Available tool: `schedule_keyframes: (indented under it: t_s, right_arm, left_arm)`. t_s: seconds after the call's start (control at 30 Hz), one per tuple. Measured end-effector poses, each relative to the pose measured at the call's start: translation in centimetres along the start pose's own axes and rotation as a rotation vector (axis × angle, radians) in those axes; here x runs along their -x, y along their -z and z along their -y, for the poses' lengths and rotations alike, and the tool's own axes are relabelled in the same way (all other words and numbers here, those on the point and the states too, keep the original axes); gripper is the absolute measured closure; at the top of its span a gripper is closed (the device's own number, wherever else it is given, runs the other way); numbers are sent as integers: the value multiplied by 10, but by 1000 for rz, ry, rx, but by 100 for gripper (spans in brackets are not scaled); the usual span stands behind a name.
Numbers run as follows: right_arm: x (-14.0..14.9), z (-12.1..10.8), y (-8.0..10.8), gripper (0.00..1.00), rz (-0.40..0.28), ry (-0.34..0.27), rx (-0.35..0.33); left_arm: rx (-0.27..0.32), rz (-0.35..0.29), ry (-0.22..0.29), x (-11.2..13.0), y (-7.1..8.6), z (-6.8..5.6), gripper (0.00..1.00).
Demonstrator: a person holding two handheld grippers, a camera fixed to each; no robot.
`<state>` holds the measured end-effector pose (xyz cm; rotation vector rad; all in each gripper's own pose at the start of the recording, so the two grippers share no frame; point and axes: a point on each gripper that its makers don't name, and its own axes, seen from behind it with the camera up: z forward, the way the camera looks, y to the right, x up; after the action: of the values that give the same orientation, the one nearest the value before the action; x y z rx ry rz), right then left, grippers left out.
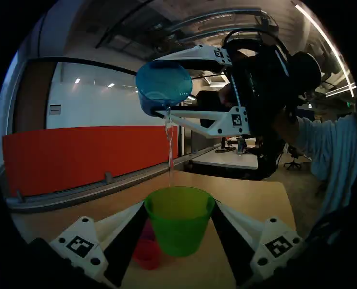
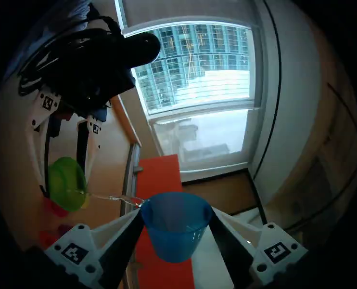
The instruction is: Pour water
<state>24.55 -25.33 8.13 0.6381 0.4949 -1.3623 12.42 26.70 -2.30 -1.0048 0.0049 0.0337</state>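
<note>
The right gripper point(image 2: 176, 212) is clamped on the blue cup point(image 2: 176, 226), tipped high on its side so a thin water stream point(image 1: 169, 144) drops into the green cup point(image 1: 179, 221), which the left gripper point(image 1: 179, 208) pinches upright directly beneath to catch it

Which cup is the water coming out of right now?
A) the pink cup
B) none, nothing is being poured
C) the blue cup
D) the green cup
C: the blue cup is tipped over above the green cup, and a thin stream of water runs from its rim down into the green one.
</note>
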Motion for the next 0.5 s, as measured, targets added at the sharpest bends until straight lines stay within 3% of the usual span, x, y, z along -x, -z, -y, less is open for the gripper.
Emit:
schedule_keyframes:
  t_s: [0.5]
  right_arm:
    - [-4,-8,-2,9,-2,68,9]
  left_arm:
    - [-3,-7,-1,-2,1,0,12]
